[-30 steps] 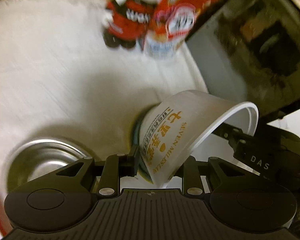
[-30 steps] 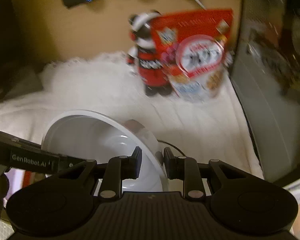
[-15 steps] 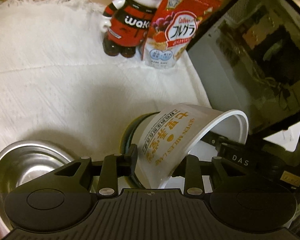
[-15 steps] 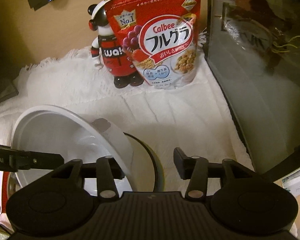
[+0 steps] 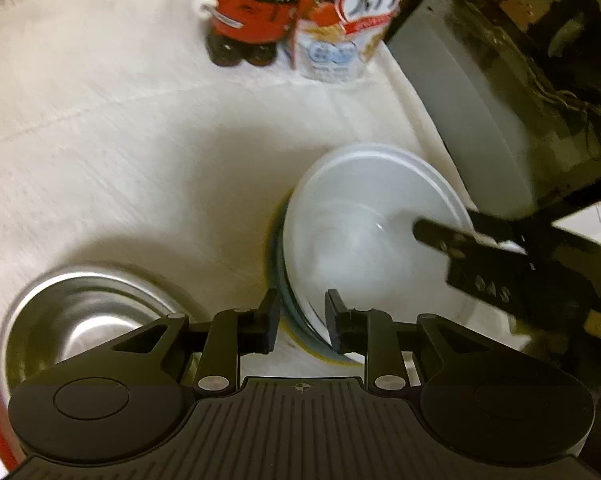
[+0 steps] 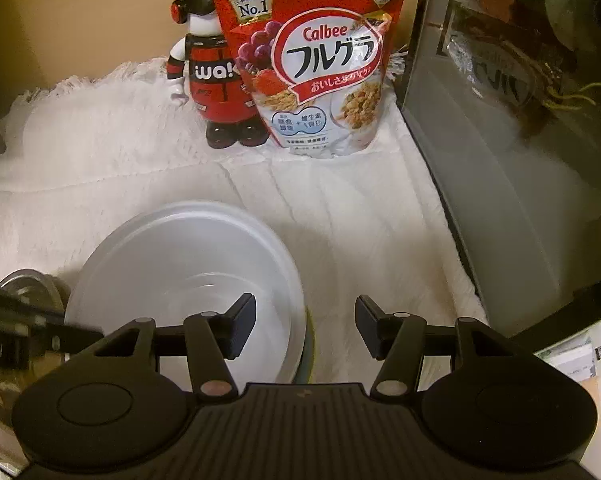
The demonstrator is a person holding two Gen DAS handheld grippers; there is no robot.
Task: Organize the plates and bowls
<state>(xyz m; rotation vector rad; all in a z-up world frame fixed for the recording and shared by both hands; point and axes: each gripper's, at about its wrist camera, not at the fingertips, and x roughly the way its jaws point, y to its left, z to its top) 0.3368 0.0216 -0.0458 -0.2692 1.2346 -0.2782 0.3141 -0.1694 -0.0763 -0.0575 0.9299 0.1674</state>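
The left tongs (image 5: 302,322) stand with a narrow gap between the jaws, and the near rim of the white bowl (image 5: 364,236) passes through this gap. The picture is blurred there, so it cannot be told if the pads press the rim or are just free of it. The right tongs (image 6: 305,326) are wide open and hold nothing; the left finger (image 6: 240,330) hangs over the inside of the white bowl and the right finger is outside it, above the white cloth (image 6: 360,232).

The white bowl sits upright, nested on a stack of other dishes (image 5: 290,312), of which only thin edges in blue-grey and yellow show under its near side. A steel bowl (image 5: 88,316) stands alone to the left of the white bowl, near it but not touching.

As a judgement, the stacking of the white bowl looks finished or nearly so, and the steel bowl is what remains to be put in order.

Behind the white bowl, at the back of the cloth, stand a cereal bag (image 6: 320,64) and a bear figure (image 6: 212,76). To the right of the white bowl is a dark glass case (image 6: 520,120).

How many dishes lie under the white bowl is hidden. The steel bowl is partly covered by the tongs in both views. The counter under the cloth does not show.
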